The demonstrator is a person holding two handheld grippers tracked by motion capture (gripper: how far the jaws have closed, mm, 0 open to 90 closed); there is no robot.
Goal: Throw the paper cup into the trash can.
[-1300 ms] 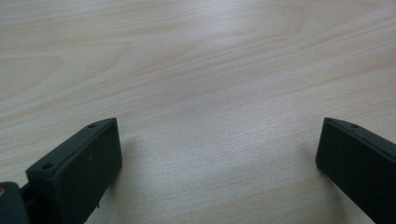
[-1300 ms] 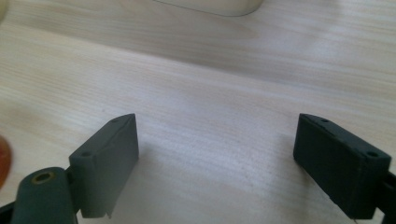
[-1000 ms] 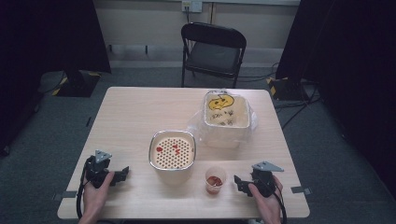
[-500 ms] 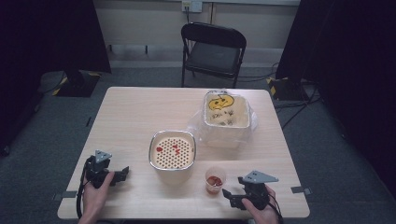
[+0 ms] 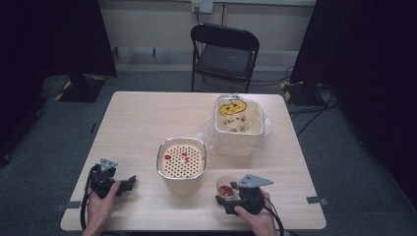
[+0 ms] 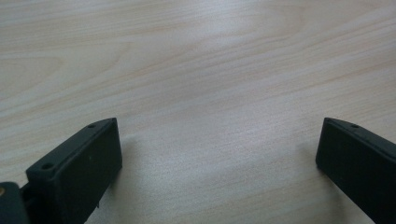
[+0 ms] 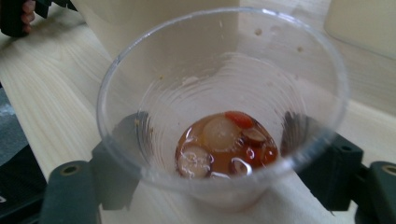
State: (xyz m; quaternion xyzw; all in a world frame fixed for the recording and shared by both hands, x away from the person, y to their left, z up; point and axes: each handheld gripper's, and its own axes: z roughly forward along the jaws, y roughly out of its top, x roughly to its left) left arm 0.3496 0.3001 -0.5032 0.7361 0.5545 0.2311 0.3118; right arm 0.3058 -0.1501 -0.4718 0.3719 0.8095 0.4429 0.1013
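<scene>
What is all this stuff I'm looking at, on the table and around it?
table: one, light wood, centre.
plastic cup: one, clear, reddish liquid and bits inside, near edge right, between the right gripper's jaws.
strainer bowl: one, metal rim, cream perforated insert with red bits, middle.
lined bin: one, cream, clear plastic liner, yellow scrap inside, far right.
folding chair: one, black, beyond the table.
left gripper: black, jaws wide apart, near left.
right gripper: black, jaws just closing around the cup.
hands: two, bottom edge.
</scene>
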